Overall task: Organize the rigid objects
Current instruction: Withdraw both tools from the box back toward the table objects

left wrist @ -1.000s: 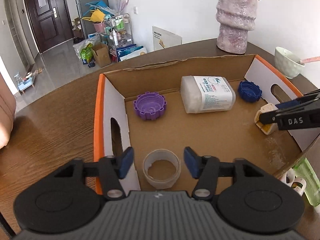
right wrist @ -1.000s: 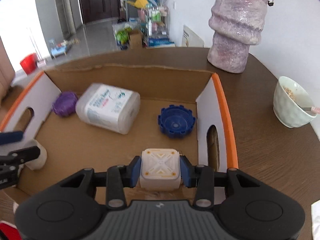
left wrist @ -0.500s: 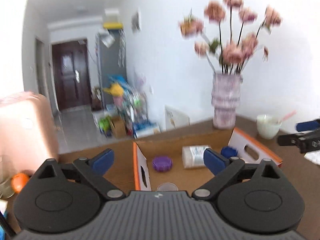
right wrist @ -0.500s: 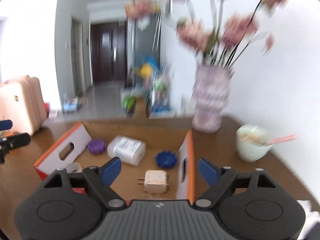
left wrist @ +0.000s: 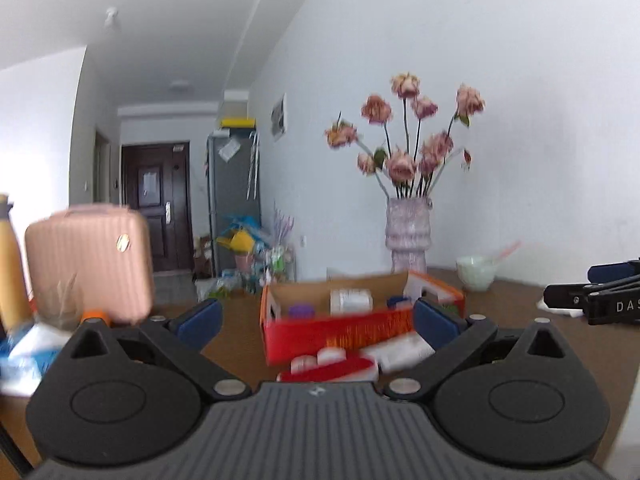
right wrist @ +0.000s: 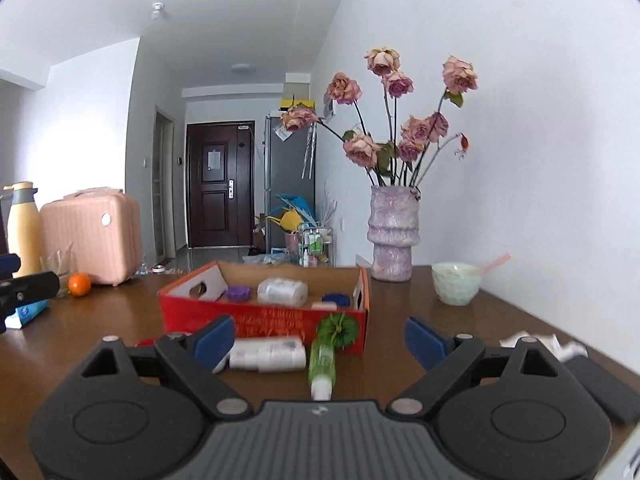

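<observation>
A red-orange cardboard box (right wrist: 264, 318) stands on the brown table and also shows in the left wrist view (left wrist: 332, 334). Inside it lie a purple cap (right wrist: 237, 292), a white jar (right wrist: 282, 291), a blue cap (right wrist: 336, 300) and a white plug (right wrist: 323, 305). My right gripper (right wrist: 318, 340) is wide open and empty, pulled back in front of the box. My left gripper (left wrist: 316, 320) is wide open and empty, also back from the box. A green tube (right wrist: 322, 364) and a white tube (right wrist: 268, 355) lie on the table before the box.
A purple vase with roses (right wrist: 394, 236) and a pale green bowl (right wrist: 456, 282) stand behind right of the box. A pink case (right wrist: 92, 236), yellow bottle (right wrist: 24, 228) and orange (right wrist: 79, 283) are at the left. A black object (right wrist: 604, 384) lies at the right. Red packaging (left wrist: 332, 366) lies near the box.
Both grippers have opened and pulled back and up from the box. The right gripper let go of the white plug, which now lies in the box. The left gripper left the small cup.
</observation>
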`<state>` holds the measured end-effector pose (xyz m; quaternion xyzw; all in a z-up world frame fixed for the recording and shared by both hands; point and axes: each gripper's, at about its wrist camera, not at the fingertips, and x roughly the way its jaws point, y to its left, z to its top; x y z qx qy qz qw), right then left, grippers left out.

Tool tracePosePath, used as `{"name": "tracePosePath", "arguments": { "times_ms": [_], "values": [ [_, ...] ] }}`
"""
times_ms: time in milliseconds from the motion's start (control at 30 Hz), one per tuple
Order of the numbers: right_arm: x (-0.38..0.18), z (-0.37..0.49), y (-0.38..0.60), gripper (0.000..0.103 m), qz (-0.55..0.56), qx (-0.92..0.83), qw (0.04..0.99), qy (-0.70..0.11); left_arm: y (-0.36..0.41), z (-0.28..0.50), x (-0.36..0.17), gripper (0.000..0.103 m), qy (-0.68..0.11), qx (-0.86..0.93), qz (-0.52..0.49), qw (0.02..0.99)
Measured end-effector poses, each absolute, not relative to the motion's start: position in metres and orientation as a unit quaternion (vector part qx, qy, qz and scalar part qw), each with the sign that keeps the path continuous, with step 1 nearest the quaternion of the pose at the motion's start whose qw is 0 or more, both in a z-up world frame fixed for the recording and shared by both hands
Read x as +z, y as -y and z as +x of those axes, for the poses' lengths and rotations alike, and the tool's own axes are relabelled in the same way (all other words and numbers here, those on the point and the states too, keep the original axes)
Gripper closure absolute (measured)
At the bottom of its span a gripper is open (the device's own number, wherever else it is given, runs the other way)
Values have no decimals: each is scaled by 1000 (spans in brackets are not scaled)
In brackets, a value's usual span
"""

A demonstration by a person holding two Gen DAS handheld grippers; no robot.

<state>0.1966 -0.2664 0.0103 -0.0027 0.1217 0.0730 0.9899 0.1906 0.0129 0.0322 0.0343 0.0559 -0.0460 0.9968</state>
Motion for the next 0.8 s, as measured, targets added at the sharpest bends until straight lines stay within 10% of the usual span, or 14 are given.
{"name": "tracePosePath", "arguments": {
  "times_ms": [800],
  "values": [
    [-11, 167, 255, 11, -31, 90, 984, -151, -5, 162, -11, 0, -121, -43, 13, 992]
  ]
}}
